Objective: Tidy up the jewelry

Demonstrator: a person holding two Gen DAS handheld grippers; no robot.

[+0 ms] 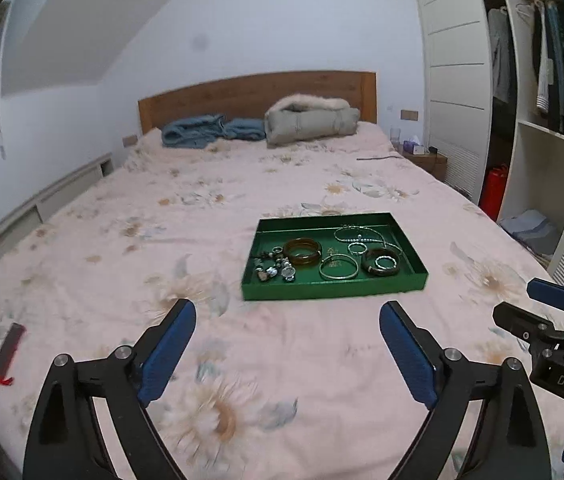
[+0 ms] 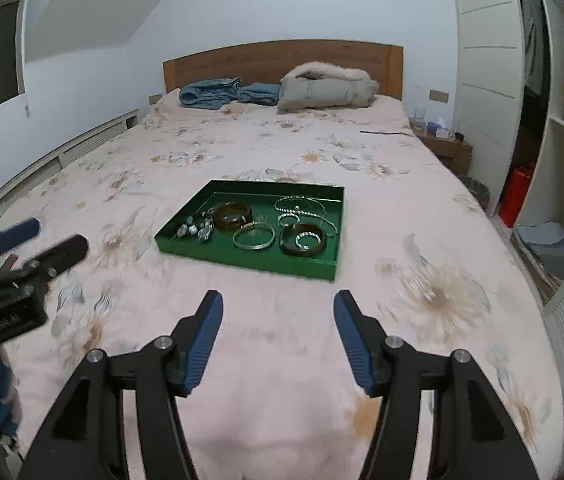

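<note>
Left gripper (image 1: 288,314): jaws spread wide, nothing between them; it hovers over the bedspread, short of the near wall of the green tray (image 1: 334,287).
Right gripper (image 2: 278,306): jaws spread wide, empty; also short of the tray, to the right of the left gripper.
Jewelry location: all of it lies inside the tray: an amber bangle (image 1: 302,252), a thin silver bangle (image 1: 339,267), a dark bangle (image 1: 382,262) with a small ring inside it, a bead necklace (image 1: 356,234) toward the far wall, and a watch (image 1: 288,273) among small pieces at the left end.
Risk 1: the pieces lie close together, some touching; a wide grasp would likely catch 2 items at once.
Risk 2: the necklace trails beside the dark bangle; lifting either could drag the other.
Risk 3: the tray stands on soft bedding; downward pressure on a wall may tip it and slide the contents.
Risk 4: both grippers entering the tray together could collide.
Surface: pink floral bedspread (image 2: 422,280), rumpled, no firm backing.
Room: wooden headboard (image 2: 282,60) beyond the tray, folded blue cloth and a grey coat below it; open wardrobe (image 1: 542,80) right of the tray; a dark comb-like object (image 1: 9,348) well left of it.
</note>
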